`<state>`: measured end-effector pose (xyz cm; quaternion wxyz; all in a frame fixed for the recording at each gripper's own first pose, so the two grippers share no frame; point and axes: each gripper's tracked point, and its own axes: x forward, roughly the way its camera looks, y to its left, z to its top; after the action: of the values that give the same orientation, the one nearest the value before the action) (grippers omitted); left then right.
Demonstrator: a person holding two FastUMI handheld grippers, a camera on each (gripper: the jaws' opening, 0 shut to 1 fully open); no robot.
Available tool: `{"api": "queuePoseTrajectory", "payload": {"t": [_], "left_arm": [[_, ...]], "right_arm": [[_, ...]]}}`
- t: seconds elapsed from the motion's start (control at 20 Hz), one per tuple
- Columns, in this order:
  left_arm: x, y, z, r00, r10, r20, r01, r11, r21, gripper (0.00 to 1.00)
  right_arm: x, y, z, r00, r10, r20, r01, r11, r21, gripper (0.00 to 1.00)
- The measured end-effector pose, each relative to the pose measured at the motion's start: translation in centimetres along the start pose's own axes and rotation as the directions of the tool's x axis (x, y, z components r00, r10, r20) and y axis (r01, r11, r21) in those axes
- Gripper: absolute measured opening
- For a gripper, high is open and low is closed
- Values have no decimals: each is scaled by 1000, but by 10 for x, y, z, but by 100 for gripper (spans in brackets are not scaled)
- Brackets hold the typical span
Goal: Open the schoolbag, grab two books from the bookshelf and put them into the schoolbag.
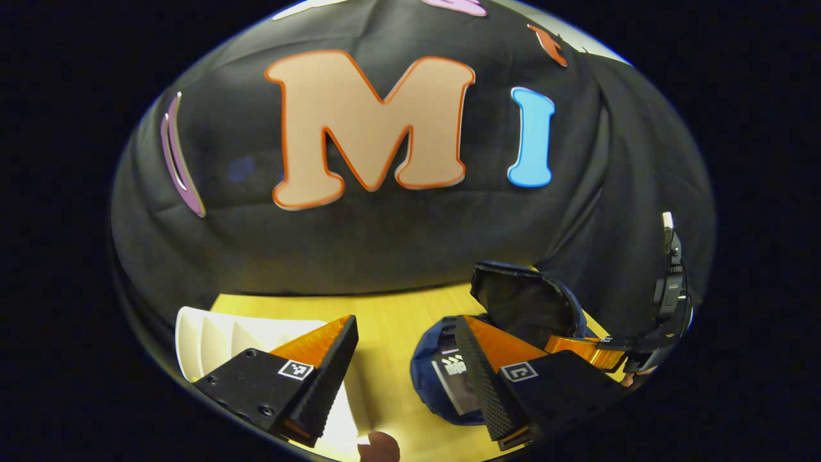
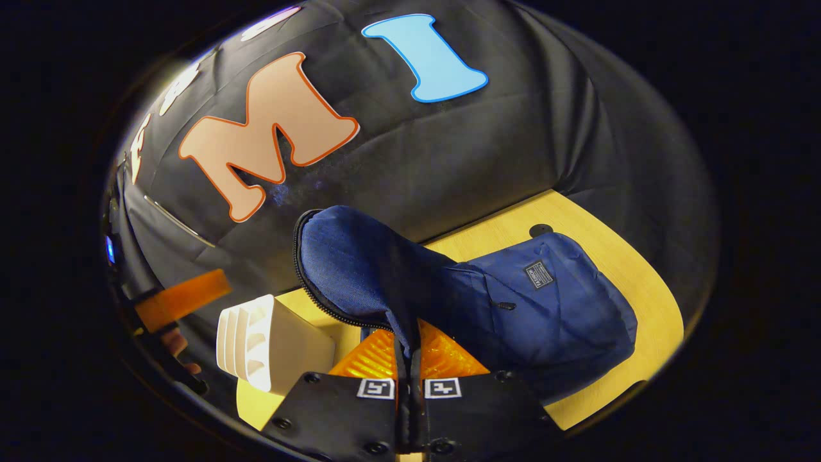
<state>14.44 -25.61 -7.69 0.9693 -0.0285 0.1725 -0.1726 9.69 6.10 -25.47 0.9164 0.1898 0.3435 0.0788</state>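
In the right gripper view, the blue schoolbag [image 2: 545, 308] lies on the yellow table. My right gripper [image 2: 408, 343] is shut on the edge of its unzipped flap [image 2: 359, 263] and holds the flap raised. In the left gripper view, the flap [image 1: 519, 301] stands up over the bag's mouth, and a dark book cover [image 1: 457, 378] shows inside. My left gripper [image 1: 404, 333] is open above the table, between the white bookshelf [image 1: 211, 340] and the bag, with nothing between its fingers. The right gripper [image 1: 590, 350] shows there at the flap.
The yellow tabletop [image 1: 385, 321] runs back to the black cloth wall. The white bookshelf [image 2: 269, 346] stands left of the bag. A fingertip [image 1: 378, 448] shows at the bottom edge. A small dark disc [image 2: 541, 230] lies on the table behind the bag.
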Motion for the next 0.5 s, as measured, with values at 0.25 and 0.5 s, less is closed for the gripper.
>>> {"api": "queuePoseTrajectory", "payload": {"t": [0.25,0.5], "left_arm": [[-46,18,29,991,22,130,-14,998,-62,89],[-68,32,28,983,61,171,-43,993,-107,95]], "right_arm": [[-13,10,-6,1000,26,6,-26,1000,15,21],[-32,32,-20,999,47,5,-46,997,-58,58]]}}
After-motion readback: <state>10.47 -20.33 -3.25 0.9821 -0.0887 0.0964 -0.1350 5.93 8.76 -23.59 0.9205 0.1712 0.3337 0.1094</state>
